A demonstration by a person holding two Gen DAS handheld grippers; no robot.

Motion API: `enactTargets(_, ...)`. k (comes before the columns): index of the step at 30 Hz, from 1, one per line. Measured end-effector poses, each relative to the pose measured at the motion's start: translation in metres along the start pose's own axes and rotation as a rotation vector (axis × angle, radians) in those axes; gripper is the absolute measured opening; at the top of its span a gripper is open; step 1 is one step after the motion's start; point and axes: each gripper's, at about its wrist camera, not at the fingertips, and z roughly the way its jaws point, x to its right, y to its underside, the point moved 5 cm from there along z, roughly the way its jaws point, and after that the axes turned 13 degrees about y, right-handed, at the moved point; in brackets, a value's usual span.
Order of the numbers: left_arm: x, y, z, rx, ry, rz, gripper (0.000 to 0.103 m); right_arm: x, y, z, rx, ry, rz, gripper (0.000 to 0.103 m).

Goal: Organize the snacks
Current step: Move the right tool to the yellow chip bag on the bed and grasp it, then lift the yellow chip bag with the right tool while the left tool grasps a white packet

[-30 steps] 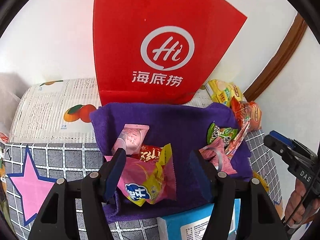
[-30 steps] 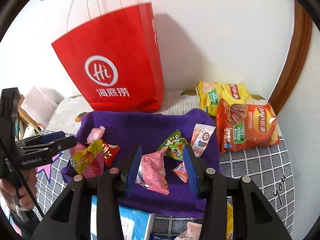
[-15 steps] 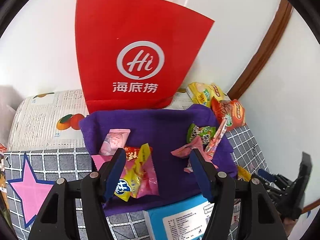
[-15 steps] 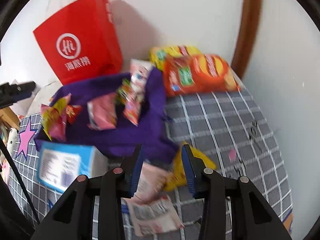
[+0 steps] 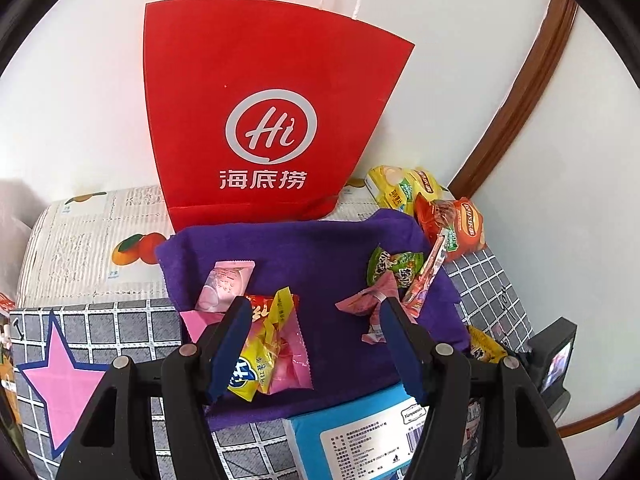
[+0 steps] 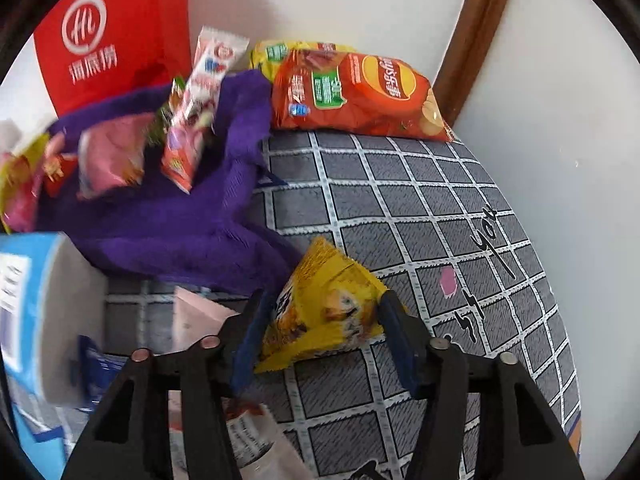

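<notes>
Two hand-held grippers are seen: the right hand-held gripper (image 6: 320,334), angled downward, is spread around a crinkled yellow snack packet (image 6: 324,304) lying crosswise; the left hand-held gripper (image 5: 316,338) is held apart over a purple cloth (image 5: 312,248).

Left wrist faces red bag (image 5: 264,120); right wrist angled low right; both share purple cloth (image 5: 312,248).

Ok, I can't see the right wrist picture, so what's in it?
The right gripper, jaws open, sits around a yellow snack packet lying on a grey checked cloth. Behind are a purple towel with small snacks, an orange Lay's chip bag and a red Haidilao paper bag.
</notes>
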Motion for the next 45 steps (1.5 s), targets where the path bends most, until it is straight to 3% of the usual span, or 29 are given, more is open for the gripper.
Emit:
enactTargets(3, 0.0, 0.0, 0.0, -0.001, -0.001, 0.0, 0.064, -0.002, 0.003, -0.001, 0.038, 0.018, -0.02, 0.058)
enactTargets(7, 0.004, 0.001, 0.001, -0.004, -0.002, 0.01, 0.064, 0.004, 0.004, -0.01, 0.062, -0.019, 0.009, 0.048)
enactTargets(15, 0.027, 0.009, -0.003, -0.008, 0.001, 0.061, 0.064, 0.022, 0.013, -0.05, 0.099, -0.133, 0.089, 0.047)
enactTargets(19, 0.046, 0.017, -0.011, -0.004, 0.003, 0.1, 0.064, 0.019, 0.024, -0.038, 0.065, -0.156, 0.096, 0.047)
enactTargets(21, 0.051, 0.026, -0.016, -0.002, 0.004, 0.099, 0.064, 0.018, 0.03, -0.023, 0.009, -0.172, 0.117, 0.047)
enactTargets(23, 0.053, 0.038, -0.02, -0.019, 0.006, 0.099, 0.064, 0.017, 0.034, -0.022, 0.014, -0.172, 0.122, 0.047)
enactTargets(36, 0.068, 0.111, -0.057, -0.055, -0.055, 0.132, 0.064, -0.035, 0.081, -0.096, -0.001, -0.365, 0.11, 0.046)
enactTargets(45, 0.109, 0.161, -0.033, -0.113, 0.014, 0.199, 0.064, 0.032, 0.102, -0.13, 0.043, -0.361, 0.205, 0.045)
